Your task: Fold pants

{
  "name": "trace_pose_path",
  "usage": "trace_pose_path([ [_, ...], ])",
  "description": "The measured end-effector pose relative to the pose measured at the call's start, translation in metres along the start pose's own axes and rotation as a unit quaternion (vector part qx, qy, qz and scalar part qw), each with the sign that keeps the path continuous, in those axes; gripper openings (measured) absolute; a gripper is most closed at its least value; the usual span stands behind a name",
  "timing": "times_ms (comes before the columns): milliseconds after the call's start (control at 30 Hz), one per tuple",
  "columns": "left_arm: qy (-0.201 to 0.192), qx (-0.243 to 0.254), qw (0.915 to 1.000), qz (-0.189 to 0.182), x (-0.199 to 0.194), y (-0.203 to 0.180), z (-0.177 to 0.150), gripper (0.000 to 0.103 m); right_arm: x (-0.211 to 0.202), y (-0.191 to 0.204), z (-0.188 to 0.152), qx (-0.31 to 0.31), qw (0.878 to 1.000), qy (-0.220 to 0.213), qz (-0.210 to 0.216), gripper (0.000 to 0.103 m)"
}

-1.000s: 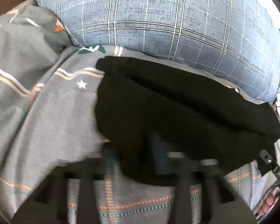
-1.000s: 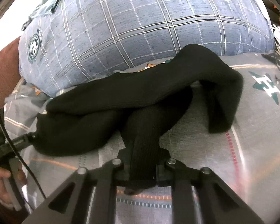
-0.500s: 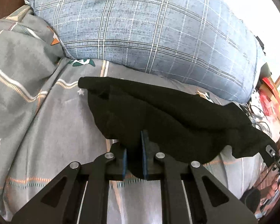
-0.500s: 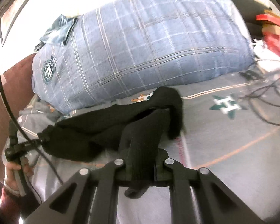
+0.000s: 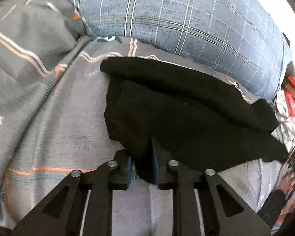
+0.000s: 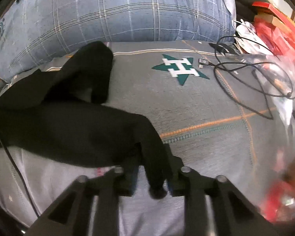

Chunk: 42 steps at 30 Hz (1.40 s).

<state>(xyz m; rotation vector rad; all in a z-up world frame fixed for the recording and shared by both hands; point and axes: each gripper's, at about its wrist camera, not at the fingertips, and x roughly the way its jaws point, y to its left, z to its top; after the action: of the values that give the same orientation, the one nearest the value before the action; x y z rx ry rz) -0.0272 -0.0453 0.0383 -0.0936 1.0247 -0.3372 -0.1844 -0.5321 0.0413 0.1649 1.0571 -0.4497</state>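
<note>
Grey quilted bedspread (image 6: pixel 196 106) covers the whole bed, stitched with orange and teal lines and marked with a green star bearing a white H (image 6: pixel 180 68) on the right. At the far side a big blue plaid pillow (image 5: pixel 177 17) lies across the bed, with its near edge touching the cover. Black pants (image 5: pixel 186 114) lie in a rumpled heap near the middle of the bed, just this side of the pillow, the cloth doubled over itself in thick folds; from the right wrist view one fold humps up toward the pillow while the rest spreads left (image 6: pixel 68 125). Both tools grip the near edge of the cloth. Left gripper (image 5: pixel 142 163) is clamped on a bunch of the black fabric, its blue pads pressed into it. Right gripper (image 6: pixel 153 175) is closed on a narrow hanging strip of the same pants, the end poking out below the jaws. Thin black cables (image 6: pixel 251 72) loop over the cover at the far right, beside a blurred clutter of red packets (image 6: pixel 275 31).
</note>
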Motion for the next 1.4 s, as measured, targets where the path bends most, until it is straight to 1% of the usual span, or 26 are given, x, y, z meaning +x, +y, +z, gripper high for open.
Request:
trace_pose_path([
  [67, -0.003, 0.007, 0.9999, 0.012, -0.006, 0.003, 0.000, 0.034, -0.014, -0.003, 0.000, 0.001, 1.000, -0.016, -0.010, 0.035],
  [133, -0.006, 0.009, 0.9998, 0.019, -0.012, 0.009, 0.000, 0.035, -0.023, -0.008, 0.003, 0.008, 0.999, -0.030, -0.018, 0.038],
  [200, -0.015, 0.005, 0.9993, 0.033, -0.022, 0.017, 0.002, 0.035, -0.040, -0.011, 0.006, 0.021, 0.998, -0.050, -0.013, 0.042],
  [233, -0.021, 0.002, 0.9992, 0.035, -0.025, 0.019, 0.004, 0.035, -0.048, -0.011, 0.008, 0.027, 0.998, -0.064, 0.002, 0.043],
  [300, -0.032, -0.006, 0.9988, 0.036, -0.032, 0.023, 0.009, 0.042, -0.065, -0.003, 0.012, 0.026, 0.993, -0.090, 0.067, 0.055],
  [333, -0.035, -0.008, 0.9987, 0.035, -0.034, 0.023, 0.011, 0.052, -0.066, 0.001, 0.016, 0.020, 0.991, -0.094, 0.089, 0.058],
  [367, -0.039, -0.011, 0.9986, 0.033, -0.035, 0.023, 0.012, 0.059, -0.069, 0.014, 0.016, 0.006, 0.988, -0.097, 0.123, 0.059],
  [400, -0.042, -0.014, 0.9985, 0.032, -0.034, 0.023, 0.014, 0.061, -0.069, 0.031, 0.017, -0.013, 0.982, -0.095, 0.162, 0.059],
  [433, -0.043, -0.016, 0.9985, 0.030, -0.032, 0.023, 0.015, 0.062, -0.068, 0.043, 0.018, -0.025, 0.978, -0.092, 0.185, 0.059],
  [467, -0.039, -0.017, 0.9987, 0.029, -0.028, 0.021, 0.017, 0.062, -0.065, 0.065, 0.019, -0.045, 0.971, -0.089, 0.216, 0.059],
  [533, -0.030, -0.017, 0.9991, 0.025, -0.021, 0.017, 0.019, 0.062, -0.059, 0.103, 0.021, -0.077, 0.962, -0.086, 0.248, 0.059],
  [567, -0.028, -0.016, 0.9993, 0.018, -0.019, 0.014, 0.019, 0.062, -0.053, 0.132, 0.023, -0.102, 0.954, -0.084, 0.270, 0.059],
  [633, -0.027, -0.005, 0.9996, 0.009, -0.014, 0.006, 0.018, 0.063, -0.045, 0.165, 0.027, -0.126, 0.944, -0.081, 0.293, 0.059],
  [700, -0.021, 0.009, 0.9995, 0.021, -0.006, 0.000, 0.018, 0.064, -0.038, 0.206, 0.031, -0.149, 0.933, -0.076, 0.319, 0.059],
  [767, -0.009, 0.008, 0.9992, 0.039, 0.004, 0.001, 0.017, 0.064, -0.029, 0.243, 0.038, -0.173, 0.924, -0.074, 0.333, 0.059],
  [833, 0.012, -0.003, 0.9986, 0.051, 0.014, 0.008, 0.010, 0.064, -0.025, 0.278, 0.043, -0.203, 0.918, -0.075, 0.332, 0.058],
  [900, 0.019, -0.013, 0.9989, 0.040, 0.017, 0.014, 0.004, 0.064, -0.018, 0.309, 0.048, -0.227, 0.911, -0.075, 0.335, 0.058],
  [1033, 0.013, -0.029, 0.9992, 0.022, 0.015, 0.022, 0.001, 0.067, -0.002, 0.356, 0.054, -0.264, 0.898, -0.062, 0.346, 0.057],
  [1133, 0.007, -0.029, 0.9994, 0.018, 0.015, 0.023, -0.001, 0.068, 0.015, 0.388, 0.057, -0.292, 0.895, -0.056, 0.333, 0.056],
  [1167, 0.006, -0.027, 0.9994, 0.018, 0.015, 0.022, -0.001, 0.068, 0.019, 0.395, 0.058, -0.299, 0.895, -0.059, 0.326, 0.051],
  [1200, 0.004, -0.025, 0.9995, 0.019, 0.015, 0.022, -0.002, 0.069, 0.024, 0.403, 0.060, -0.307, 0.895, -0.062, 0.318, 0.034],
  [1233, 0.003, -0.023, 0.9996, 0.018, 0.014, 0.022, -0.002, 0.069, 0.030, 0.409, 0.063, -0.314, 0.896, -0.062, 0.308, 0.021],
  [1267, 0.003, -0.023, 0.9996, 0.016, 0.014, 0.022, -0.001, 0.069, 0.033, 0.411, 0.068, -0.311, 0.897, -0.059, 0.309, 0.005],
  [1300, 0.003, -0.026, 0.9996, 0.012, 0.014, 0.023, -0.001, 0.069, 0.034, 0.408, 0.073, -0.299, 0.899, -0.056, 0.316, 0.005],
  [1333, 0.003, -0.027, 0.9996, 0.010, 0.014, 0.025, -0.001, 0.069, 0.030, 0.399, 0.082, -0.275, 0.900, -0.051, 0.336, 0.004],
  [1400, 0.003, -0.031, 0.9995, 0.008, 0.012, 0.026, -0.002, 0.069, 0.014, 0.384, 0.090, -0.251, 0.896, -0.063, 0.360, 0.004],
])
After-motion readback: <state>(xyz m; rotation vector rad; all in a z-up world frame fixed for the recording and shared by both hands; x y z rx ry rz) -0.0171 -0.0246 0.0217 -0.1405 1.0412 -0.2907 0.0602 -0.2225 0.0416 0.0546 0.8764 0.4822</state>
